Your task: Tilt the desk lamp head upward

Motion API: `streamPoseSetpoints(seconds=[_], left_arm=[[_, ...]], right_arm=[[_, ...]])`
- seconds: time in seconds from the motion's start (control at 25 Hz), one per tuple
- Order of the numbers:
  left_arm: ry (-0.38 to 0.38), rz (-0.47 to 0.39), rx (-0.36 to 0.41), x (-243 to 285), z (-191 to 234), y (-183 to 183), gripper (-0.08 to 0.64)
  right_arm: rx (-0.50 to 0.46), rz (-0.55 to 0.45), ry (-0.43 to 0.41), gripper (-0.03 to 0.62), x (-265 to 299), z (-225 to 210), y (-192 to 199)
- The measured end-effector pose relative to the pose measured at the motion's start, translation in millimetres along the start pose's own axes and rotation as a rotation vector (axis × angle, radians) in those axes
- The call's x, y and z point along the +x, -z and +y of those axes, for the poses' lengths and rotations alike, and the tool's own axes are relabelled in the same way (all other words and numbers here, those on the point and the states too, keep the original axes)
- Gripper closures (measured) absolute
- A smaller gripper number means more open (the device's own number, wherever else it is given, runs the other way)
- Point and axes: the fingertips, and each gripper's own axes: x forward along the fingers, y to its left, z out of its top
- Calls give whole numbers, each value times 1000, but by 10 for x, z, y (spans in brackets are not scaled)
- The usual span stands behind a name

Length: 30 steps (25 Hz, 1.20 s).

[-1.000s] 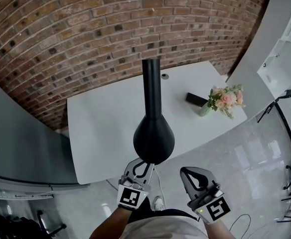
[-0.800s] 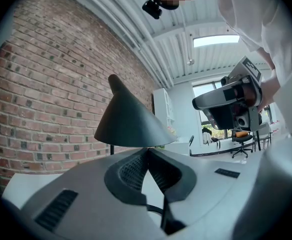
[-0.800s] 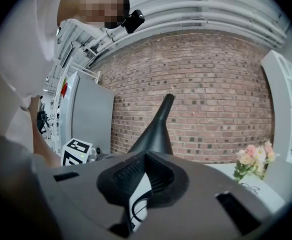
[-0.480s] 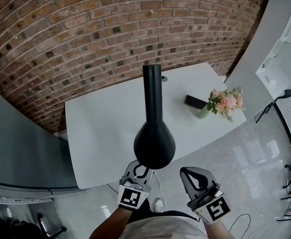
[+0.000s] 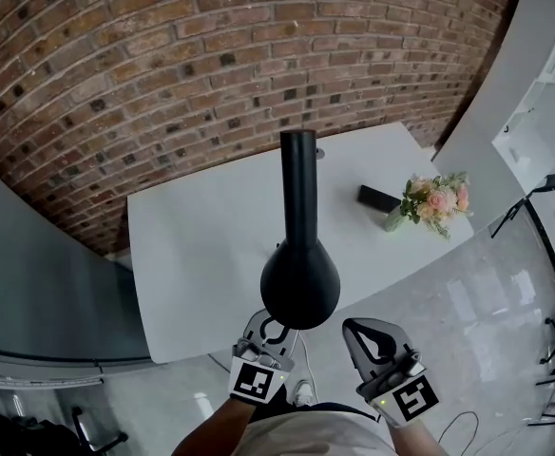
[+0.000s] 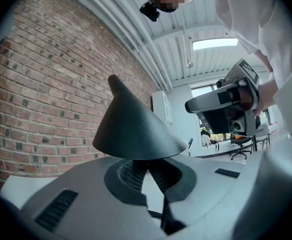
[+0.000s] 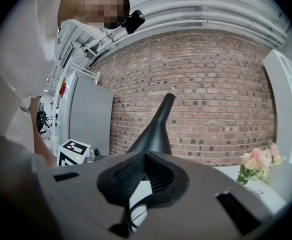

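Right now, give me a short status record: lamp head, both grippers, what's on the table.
lamp head: black cone on a black neck, above the white table
left gripper: jaws closed at the lamp head's rim, apparently gripping it
right gripper: shut, empty, beside the lamp head, not touching it
on table: flower bouquet, small black block

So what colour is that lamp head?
The lamp head is plain matte black all over; the head view shows it best.
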Motion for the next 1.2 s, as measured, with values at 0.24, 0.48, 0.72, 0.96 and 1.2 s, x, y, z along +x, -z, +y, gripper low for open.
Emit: streamPoseSetpoints(seconds=[0.24,0.48,0.72,0.96,1.2], left_arm=[[-7,9,-7,-11,6,-1,552],[-10,14,-11,1,2,-7,552],[-14,18,-17,-12,-5,-9,552],[-23,5,-42,-37,-13,-43,552],[-27,-2,-45,-40,-19,-83,552]], right_arm=[[0,-1,-4,578,17,-13,-6],[3,-3,-5,578,9,-42,-14],[-1,-14,-9,578,3,-37,-26],[-4,-21,-15,578,-1,-13,-48],[-2,-24,-20,578,-5,-14,-56]])
